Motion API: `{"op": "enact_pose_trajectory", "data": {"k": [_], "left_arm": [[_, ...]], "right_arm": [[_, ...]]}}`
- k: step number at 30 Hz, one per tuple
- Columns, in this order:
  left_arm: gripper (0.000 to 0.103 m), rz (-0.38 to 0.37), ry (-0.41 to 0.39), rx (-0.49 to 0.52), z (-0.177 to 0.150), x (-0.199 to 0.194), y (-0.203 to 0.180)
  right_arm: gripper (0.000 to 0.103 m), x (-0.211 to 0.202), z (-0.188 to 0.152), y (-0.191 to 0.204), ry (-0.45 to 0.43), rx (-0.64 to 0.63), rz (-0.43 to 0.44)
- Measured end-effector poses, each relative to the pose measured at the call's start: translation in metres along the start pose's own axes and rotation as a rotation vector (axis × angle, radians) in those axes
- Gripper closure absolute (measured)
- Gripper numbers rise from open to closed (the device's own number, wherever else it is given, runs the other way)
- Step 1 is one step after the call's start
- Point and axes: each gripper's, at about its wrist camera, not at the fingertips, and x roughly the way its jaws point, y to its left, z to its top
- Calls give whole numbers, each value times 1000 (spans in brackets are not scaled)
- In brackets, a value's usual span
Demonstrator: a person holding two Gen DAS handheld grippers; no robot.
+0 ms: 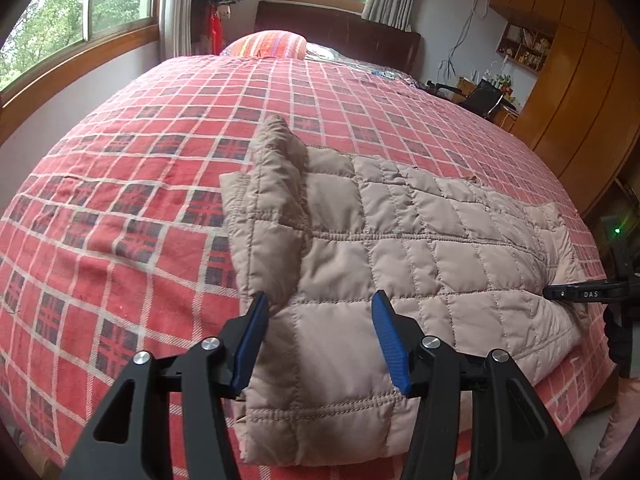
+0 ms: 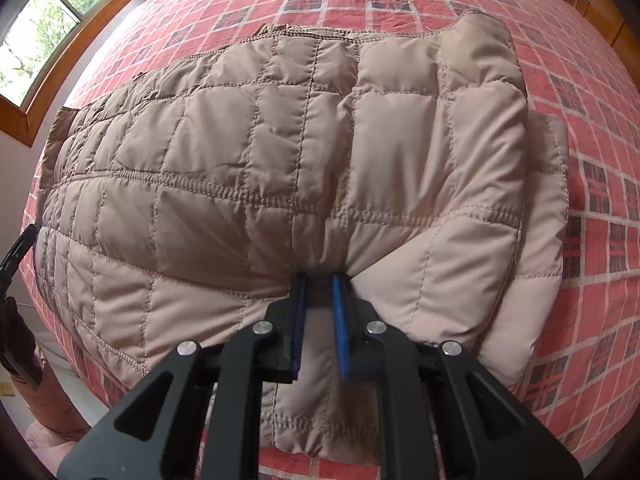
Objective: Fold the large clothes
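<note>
Currently, step: mid-fold, near edge being gathered
Jacket: beige quilted jacket (image 1: 400, 240) lies across the centre of the frame on the red plaid bedspread (image 1: 120, 200), one sleeve flopped over its upper-left corner
Right gripper (image 2: 320, 280): clenched on a pinch of the jacket's near edge
Left gripper (image 1: 320, 304): released, jaws wide, straddling the hem
Next: probably close left, then lift both together

bedspread (image 1: 120, 184) left: open | right: jacket (image 1: 400, 240) (bulky) blocks
</note>
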Motion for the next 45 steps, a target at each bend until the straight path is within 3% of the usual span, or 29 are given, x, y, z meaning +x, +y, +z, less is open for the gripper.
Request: {"op": "enact_pose_trajectory", "data": {"k": [3,5,9,13,16,18,19,24,27,34,45], "left_arm": [[41,67,13,-22,-3,-4,14],[41,69,42,-49,-6,-1,26],[39,-72,102,-124,-17,7,44],[35,-138,132,-164,-23,19,50],[35,-235,178,-219,-26,33,54],[35,-250,194,-233,-27,40,53],[38,-247,196,-226,-27,41,51],[78,-274,198,-239,-25,33,42],[83,-269,167,-250,-18,16,30],[84,-286,48,-102,8,-28,-30],[84,-269,97,66,18,-9,-113]], "right_arm": [[91,0,1,2,-9,-13,-35],[91,0,0,7,-12,-15,-46],[91,0,-1,11,-13,-12,-46],[91,0,-1,14,-9,-14,-46],[91,1,-1,13,-6,-16,-41],[91,-1,-1,11,-5,-11,-30],[91,-2,0,7,-3,-7,-21],[91,-1,4,-2,-2,-1,-15],[91,-3,4,-5,-5,4,-14],[91,-6,2,-8,-4,23,3],[91,-9,-1,-18,-8,38,18]]}}
